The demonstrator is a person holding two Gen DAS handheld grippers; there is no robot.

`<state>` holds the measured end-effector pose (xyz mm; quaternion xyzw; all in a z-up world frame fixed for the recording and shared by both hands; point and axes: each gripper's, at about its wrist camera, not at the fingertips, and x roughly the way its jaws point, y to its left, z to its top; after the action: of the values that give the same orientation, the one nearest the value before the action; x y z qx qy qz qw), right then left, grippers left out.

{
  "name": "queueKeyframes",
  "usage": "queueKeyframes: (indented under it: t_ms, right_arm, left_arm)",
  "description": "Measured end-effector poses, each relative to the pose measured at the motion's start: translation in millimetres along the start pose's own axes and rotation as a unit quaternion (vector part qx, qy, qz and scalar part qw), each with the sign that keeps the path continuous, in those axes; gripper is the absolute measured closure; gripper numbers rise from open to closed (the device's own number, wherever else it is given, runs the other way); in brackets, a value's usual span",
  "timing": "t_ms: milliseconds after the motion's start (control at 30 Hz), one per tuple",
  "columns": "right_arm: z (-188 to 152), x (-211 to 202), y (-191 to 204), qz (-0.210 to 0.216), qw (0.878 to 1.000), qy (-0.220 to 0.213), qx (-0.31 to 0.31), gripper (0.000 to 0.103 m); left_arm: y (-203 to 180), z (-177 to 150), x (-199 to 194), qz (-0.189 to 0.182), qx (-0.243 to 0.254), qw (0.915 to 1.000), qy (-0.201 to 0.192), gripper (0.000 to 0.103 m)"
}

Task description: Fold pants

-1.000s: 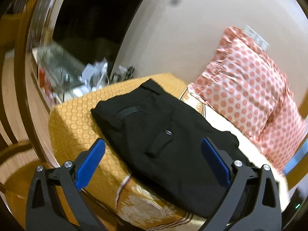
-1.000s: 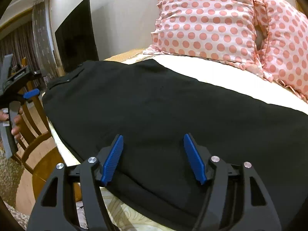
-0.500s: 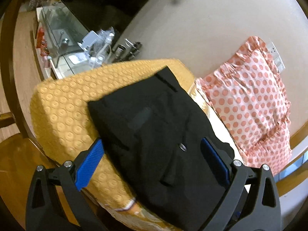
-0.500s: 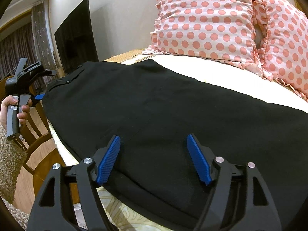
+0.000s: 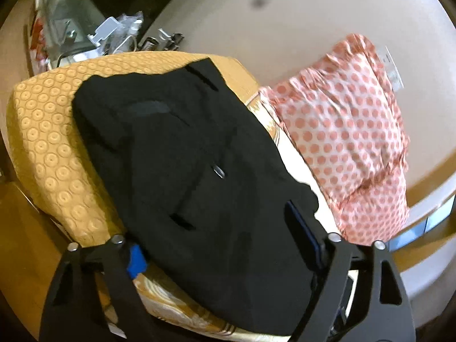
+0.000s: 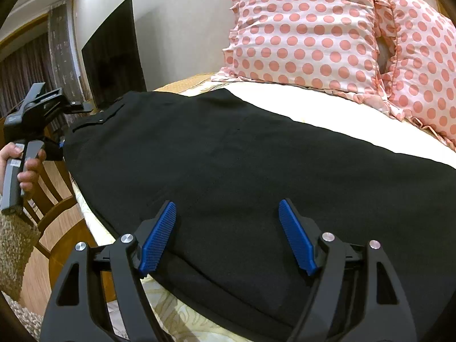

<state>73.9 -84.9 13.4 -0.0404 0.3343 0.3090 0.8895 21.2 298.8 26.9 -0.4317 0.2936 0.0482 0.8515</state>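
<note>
Both hand-held grippers are at the near edge of the pants: the left hand-held gripper [image 5: 225, 245] has its jaws closing around the waist end, cloth between them but not yet pinched as far as the blurred view shows, while the right hand-held gripper [image 6: 228, 236] stands wide, its jaws slowly opening, with a stretch of leg between its blue pads [image 6: 158, 239] and no grip on it.

The black pants [image 6: 242, 165] lie flat along the bed [image 6: 327, 105], waist toward the yellow patterned cover [image 5: 45, 142], legs running off to the right. Two pink dotted pillows [image 6: 307, 25] sit just behind them against the wall.

The main risk, I judge, is a shallow or uneven bite. If either side catches only the top layer, the lower layer would stay behind and the fold would come out skewed. The cloth hangs slightly over the bed's edge, so a loose lift could drag it toward the wooden chair [image 6: 54, 199] below.
</note>
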Motion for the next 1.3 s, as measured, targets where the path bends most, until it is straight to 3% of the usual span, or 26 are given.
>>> queueKeyframes:
  t_ms: [233, 367, 500, 700, 800, 967, 1100, 1200, 1300]
  right_arm:
    - [-0.2, -0.3, -0.7, 0.002, 1.000, -0.004, 0.000, 0.026]
    - [-0.7, -0.7, 0.0, 0.002, 1.000, -0.002, -0.003, 0.026]
    - [-1.6, -1.8, 0.0, 0.003, 1.000, -0.004, -0.004, 0.026]
    - [-2.1, -10.5, -6.6, 0.007, 1.000, -0.013, 0.010, 0.026]
    - [-2.5, -19.9, -15.2, 0.005, 0.999, -0.025, 0.024, 0.026]
    - [-4.0, -46.1, -40.7, -0.012, 0.997, -0.051, 0.060, 0.021]
    - [-6.8, -70.3, -62.4, -0.038, 0.994, -0.073, 0.078, 0.021]
    - [-12.3, -86.8, -79.5, -0.063, 0.989, -0.087, 0.097, 0.021]
    - [-22.7, -105.9, -101.9, -0.097, 0.982, -0.101, 0.126, 0.021]
  left_arm:
    - [-0.3, 5.0, 0.4, 0.052, 0.005, 0.9979, -0.037, 0.035]
    - [3.6, 6.9, 1.7, 0.081, 0.007, 0.9953, -0.052, 0.061]
    - [11.7, 11.3, 3.4, 0.076, -0.003, 0.9955, -0.058, 0.080]
    - [-37.6, 6.2, -5.9, 0.102, 0.115, 0.9836, -0.095, 0.088]
    - [-77.3, -0.3, -15.8, 0.101, 0.183, 0.9709, -0.117, 0.088]
    - [-154.2, -29.2, -16.7, 0.067, 0.287, 0.9488, -0.114, 0.088]
    - [-217.1, -66.4, -5.7, 0.012, 0.361, 0.9288, -0.082, 0.088]
    - [-268.0, -108.5, 10.1, -0.044, 0.418, 0.9064, -0.046, 0.089]
    - [-299.6, -149.9, 27.4, -0.097, 0.446, 0.8899, -0.003, 0.089]
